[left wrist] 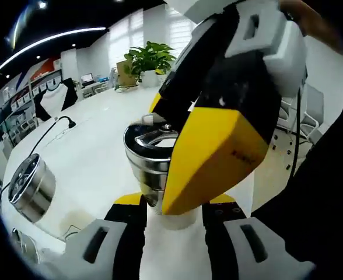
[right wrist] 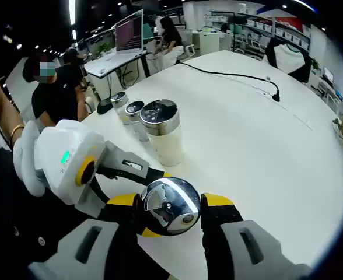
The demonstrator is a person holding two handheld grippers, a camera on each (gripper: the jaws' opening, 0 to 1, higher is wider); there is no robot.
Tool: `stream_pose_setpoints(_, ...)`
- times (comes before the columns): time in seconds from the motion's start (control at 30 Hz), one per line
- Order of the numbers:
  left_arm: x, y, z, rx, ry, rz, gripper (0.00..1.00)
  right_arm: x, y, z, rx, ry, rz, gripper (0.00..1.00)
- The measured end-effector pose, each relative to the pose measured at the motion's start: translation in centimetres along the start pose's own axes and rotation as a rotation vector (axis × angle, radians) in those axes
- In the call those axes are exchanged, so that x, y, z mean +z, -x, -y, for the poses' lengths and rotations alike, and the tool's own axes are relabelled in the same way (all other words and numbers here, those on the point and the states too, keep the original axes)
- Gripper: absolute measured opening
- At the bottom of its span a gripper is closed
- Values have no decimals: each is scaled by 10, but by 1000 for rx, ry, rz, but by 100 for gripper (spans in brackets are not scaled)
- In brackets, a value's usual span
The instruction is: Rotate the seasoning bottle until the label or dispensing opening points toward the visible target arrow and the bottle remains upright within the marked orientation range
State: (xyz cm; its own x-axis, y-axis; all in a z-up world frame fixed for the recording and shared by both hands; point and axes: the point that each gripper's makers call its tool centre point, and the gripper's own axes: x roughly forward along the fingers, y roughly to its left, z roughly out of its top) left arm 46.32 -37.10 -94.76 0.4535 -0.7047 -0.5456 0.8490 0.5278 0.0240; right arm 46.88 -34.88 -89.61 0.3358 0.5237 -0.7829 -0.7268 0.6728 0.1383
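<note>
R tongs (right wrist: pixel 171 217) clamp bottle cap (right wrist: pixel 170 205); L tongs (left wrist: pixel 172 213) grip body.

each handheld gripper has a white moulded housing and black fingers tipped with yellow pads. the left gripper (right wrist: pixel 145 201) carries a green mark and a yellow ring on its white body. the right gripper (left wrist: pixel 209 157) has a broad yellow wedge. a bracelet (right wrist: pixel 15 129) circles the person's wrist.

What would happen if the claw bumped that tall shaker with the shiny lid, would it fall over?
Probably it could tip: the tall shaker is narrow and stands upright on the smooth white table. Its shiny metal lid likely makes it top-heavy and slippery to hold. The pale body looks like glass, so a fall might crack it.
</note>
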Motion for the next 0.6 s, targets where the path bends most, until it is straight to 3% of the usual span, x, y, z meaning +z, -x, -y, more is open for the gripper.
stream_pose_setpoints(0.1, -1, 0, -1, -10, 10, 17, 40, -1, -1, -1, -10, 15, 4, 38)
stream_pose_setpoints(0.3, -2, -3, 0, -76, 67, 55, 40, -3, 1, -4, 98, 165, -49, 38)
stream_pose_setpoints(0.47, -5, 1, 3, -148, -44, 27, 40, -6, 2, -14, 234, 412, -108, 38)
stream_pose_setpoints(0.57, -7, 2, 2, -202, -66, 16, 41, -9, 2, -20, 342, 598, -141, 38)
stream_pose_setpoints(0.6, -7, 3, 5, -236, -72, 14, 41, -10, 3, -21, 363, 620, -157, 38)
